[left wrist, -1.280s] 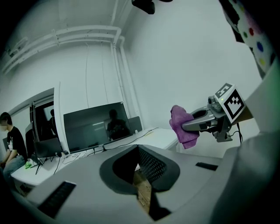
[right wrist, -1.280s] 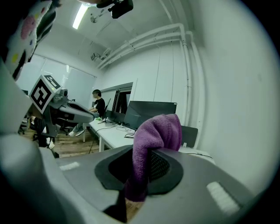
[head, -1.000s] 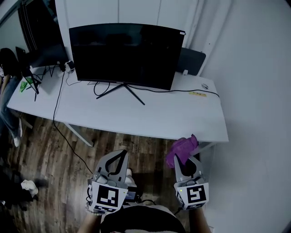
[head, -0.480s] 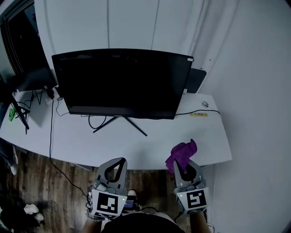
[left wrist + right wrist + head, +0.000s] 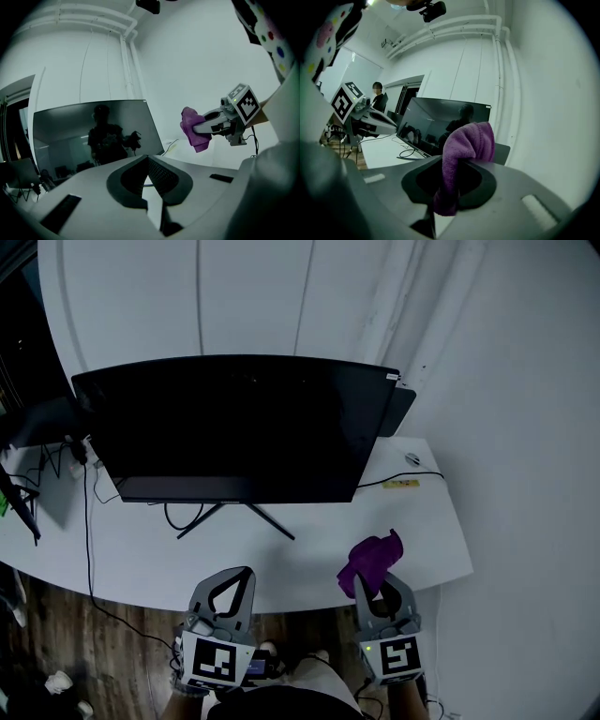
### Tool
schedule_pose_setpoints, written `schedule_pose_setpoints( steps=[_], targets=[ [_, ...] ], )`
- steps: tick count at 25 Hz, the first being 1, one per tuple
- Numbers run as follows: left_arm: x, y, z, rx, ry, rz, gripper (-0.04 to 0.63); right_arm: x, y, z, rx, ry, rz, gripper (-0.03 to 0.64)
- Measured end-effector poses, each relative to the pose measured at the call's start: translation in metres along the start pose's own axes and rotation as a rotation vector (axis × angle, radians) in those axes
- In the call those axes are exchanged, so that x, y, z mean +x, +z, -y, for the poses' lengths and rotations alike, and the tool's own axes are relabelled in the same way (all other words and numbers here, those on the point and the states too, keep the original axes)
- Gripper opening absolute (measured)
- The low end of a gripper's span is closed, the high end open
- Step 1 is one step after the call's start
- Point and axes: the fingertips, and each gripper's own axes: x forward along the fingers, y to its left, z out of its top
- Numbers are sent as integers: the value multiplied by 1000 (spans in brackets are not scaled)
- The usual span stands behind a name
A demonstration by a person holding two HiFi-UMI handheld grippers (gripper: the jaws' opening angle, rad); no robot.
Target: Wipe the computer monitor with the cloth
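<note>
White desk point(image 5: 309, 568) fills the lower middle of the head view, and on it stands the wide black monitor point(image 5: 234, 427), upright on a thin splayed stand point(image 5: 234, 517), its dark screen facing the person. Both grippers hang near the desk's front edge, well apart from the screen. The left gripper point(image 5: 241, 576) has its jaws pressed together with nothing between them. The right gripper point(image 5: 382, 585) pinches the purple cloth point(image 5: 368, 559), which bunches up above the jaw tips and hangs in a short tail below them; no wiping has begun. The grip looks narrow, so I judge that dragging the cloth across the glass could pull it loose. The bunch is also small, so a tilted approach could bring the hard jaw tips onto the screen and scratch it. A firm push high on the panel might rock the monitor on that light stand. A thin cable point(image 5: 403, 479) trails off to the right.
</note>
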Motion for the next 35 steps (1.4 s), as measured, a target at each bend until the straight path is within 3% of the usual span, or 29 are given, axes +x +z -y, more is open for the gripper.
schedule_pose_setpoints(
  steps=[6, 15, 35],
  targets=[
    [22, 8, 2, 2, -22, 15, 6, 12, 6, 19, -42, -15, -6, 67],
    [45, 37, -7, -2, 38, 43, 6, 34, 22, 74, -84, -33, 31, 67],
    [66, 48, -14, -7, 126, 0, 6, 118, 97, 163, -338, -20, 130, 67]
  ],
)
